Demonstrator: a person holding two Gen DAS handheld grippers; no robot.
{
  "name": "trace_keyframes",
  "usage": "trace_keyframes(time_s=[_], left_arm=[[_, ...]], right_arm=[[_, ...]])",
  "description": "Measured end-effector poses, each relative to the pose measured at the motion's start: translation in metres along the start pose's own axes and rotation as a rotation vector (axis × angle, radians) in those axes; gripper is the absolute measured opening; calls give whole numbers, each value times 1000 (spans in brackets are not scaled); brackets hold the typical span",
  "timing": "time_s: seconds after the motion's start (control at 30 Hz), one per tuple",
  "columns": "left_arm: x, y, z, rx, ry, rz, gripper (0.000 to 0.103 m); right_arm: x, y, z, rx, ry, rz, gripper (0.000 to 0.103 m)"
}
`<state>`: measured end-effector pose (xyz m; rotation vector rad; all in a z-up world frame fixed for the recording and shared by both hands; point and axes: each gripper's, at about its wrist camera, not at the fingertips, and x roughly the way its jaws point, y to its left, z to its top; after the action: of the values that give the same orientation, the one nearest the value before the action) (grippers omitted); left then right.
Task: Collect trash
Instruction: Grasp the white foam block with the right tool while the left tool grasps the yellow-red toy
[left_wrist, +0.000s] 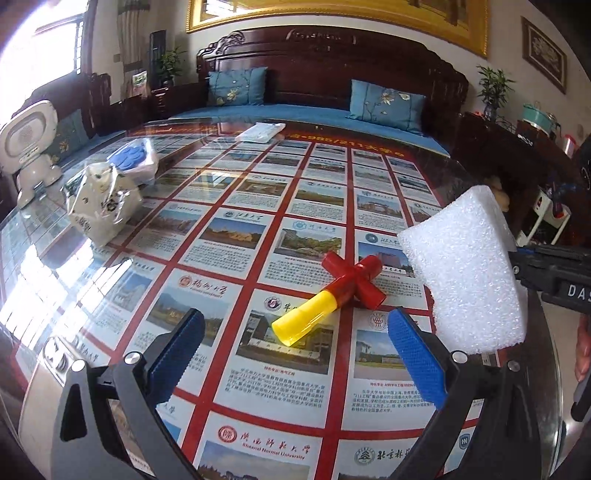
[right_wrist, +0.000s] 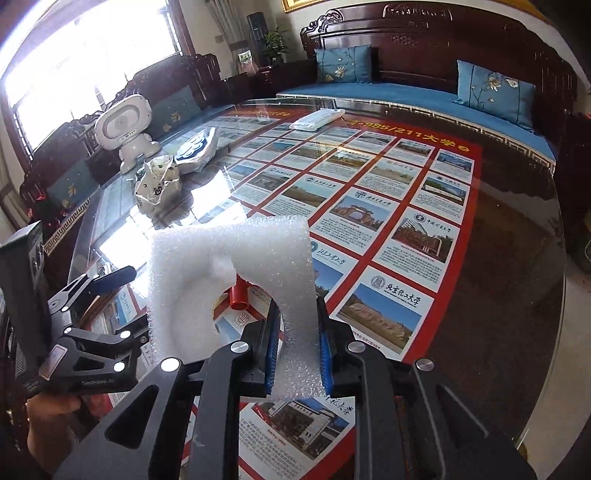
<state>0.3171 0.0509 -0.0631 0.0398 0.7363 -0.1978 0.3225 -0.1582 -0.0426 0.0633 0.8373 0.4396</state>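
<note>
My right gripper is shut on a white foam piece and holds it above the glass table. The foam also shows at the right of the left wrist view, with the right gripper behind it. My left gripper is open and empty, low over the table. A red and yellow plastic toy lies on the table just ahead of its fingers. Part of the red toy shows through the foam's gap.
A crumpled white wrapper and a blue-and-white plastic bag lie at the left. A white packet lies at the far edge. A white robot toy stands at far left. A sofa with blue cushions is behind.
</note>
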Motion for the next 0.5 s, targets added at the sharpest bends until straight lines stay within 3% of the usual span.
trace_keyframes(time_s=[0.17, 0.33, 0.4, 0.5], left_arm=[[22, -14, 9, 114, 56, -55, 80], [38, -20, 14, 162, 96, -123, 75], [45, -19, 16, 165, 125, -148, 52], [53, -16, 14, 175, 164, -169, 33]], right_arm=[[-6, -5, -1, 11, -12, 9, 19], [-10, -8, 1, 21, -26, 23, 19], [-11, -9, 1, 20, -28, 25, 19], [-14, -11, 1, 21, -29, 31, 19]])
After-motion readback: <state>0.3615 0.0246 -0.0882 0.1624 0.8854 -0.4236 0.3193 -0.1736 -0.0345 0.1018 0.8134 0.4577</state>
